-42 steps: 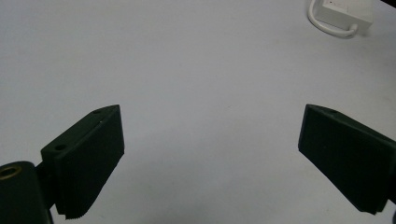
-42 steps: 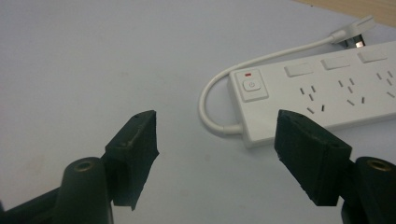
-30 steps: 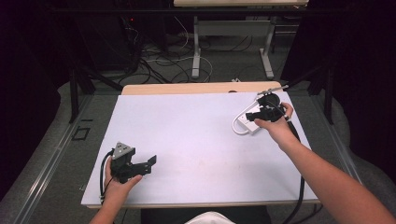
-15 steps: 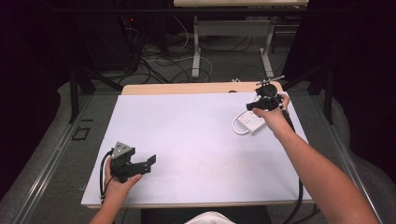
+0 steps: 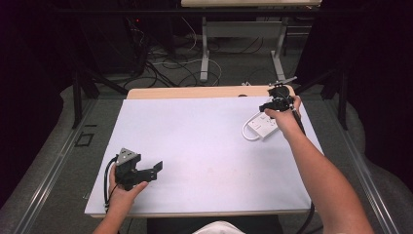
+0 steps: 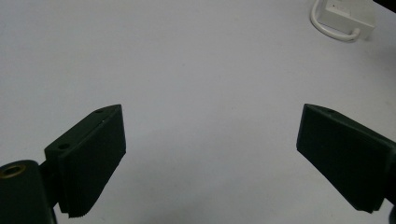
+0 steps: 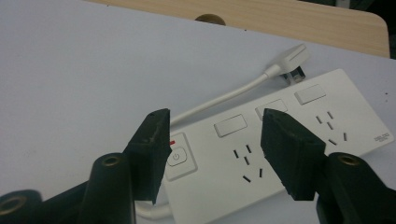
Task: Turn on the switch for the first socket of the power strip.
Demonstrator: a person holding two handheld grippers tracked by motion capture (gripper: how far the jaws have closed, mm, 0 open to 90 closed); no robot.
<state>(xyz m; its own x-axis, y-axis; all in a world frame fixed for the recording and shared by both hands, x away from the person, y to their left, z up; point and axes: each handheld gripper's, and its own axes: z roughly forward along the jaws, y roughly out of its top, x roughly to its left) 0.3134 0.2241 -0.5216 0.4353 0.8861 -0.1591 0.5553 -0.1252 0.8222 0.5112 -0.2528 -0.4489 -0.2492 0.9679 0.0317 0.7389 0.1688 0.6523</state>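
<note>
A white power strip [image 5: 260, 127] lies flat on the white tabletop [image 5: 195, 136] at the far right, its short cord curled beside it. My right gripper [image 5: 271, 106] hovers just over its far end. In the right gripper view the jaws [image 7: 215, 115] stand half open above the strip [image 7: 233, 158], near its power button. They have just been closing and nothing is between them. The strip's plug [image 7: 292, 58] lies beyond it. My left gripper [image 5: 152, 170] rests at the near left, open wide [image 6: 211, 109] over bare table, and the strip [image 6: 348, 16] sits far ahead of it.
A wooden table edge [image 5: 195, 92] with a round hole [image 7: 210, 18] runs along the far side of the white top. Cables and metal table legs [image 5: 204, 53] stand on the floor beyond. Dark space surrounds both sides.
My right hand has moved toward the far edge of the table, over the strip's far end, and its jaws have narrowed. The strip and the left gripper have stayed put.
</note>
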